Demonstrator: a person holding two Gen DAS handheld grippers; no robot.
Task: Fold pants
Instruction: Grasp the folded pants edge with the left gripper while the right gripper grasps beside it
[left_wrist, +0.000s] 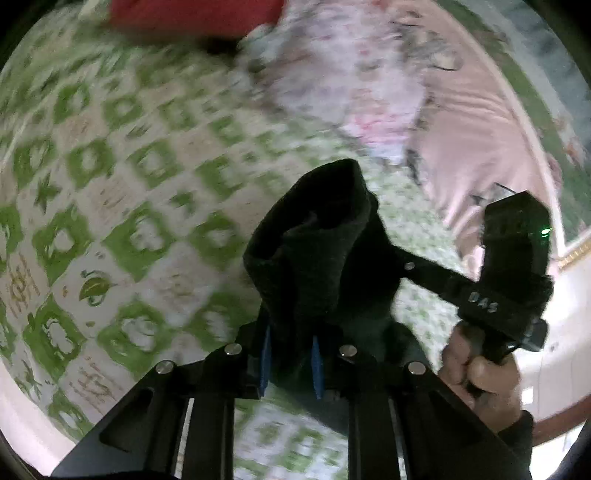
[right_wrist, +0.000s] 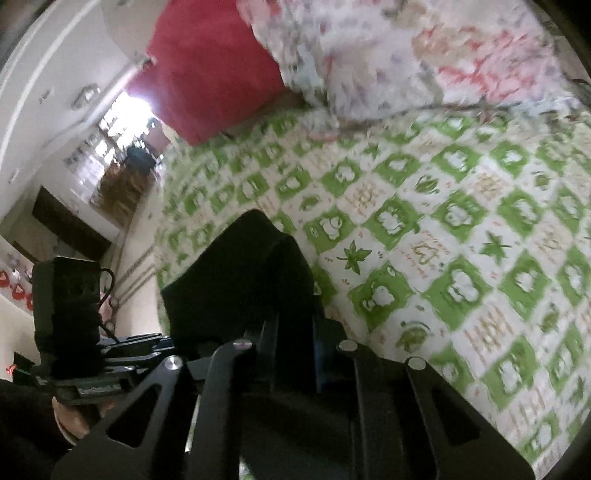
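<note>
Pants (left_wrist: 317, 251) were bunched up, pinched in both the left claw (left_wrist: 290, 363) and, seemingly, right claw (right_wrist: 291, 354), above the bed (right_wrist: 443, 229).

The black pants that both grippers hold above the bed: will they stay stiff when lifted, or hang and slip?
The black pants are probably floppy: the cloth bunches and droops around the left gripper. They seem light, since a small pinch carries them. Slipping looks unlikely, because thick folds fill the right gripper too, though blur hides the details.

One pants (left_wrist: 314, 251), two claws (left_wrist: 290, 354).
</note>
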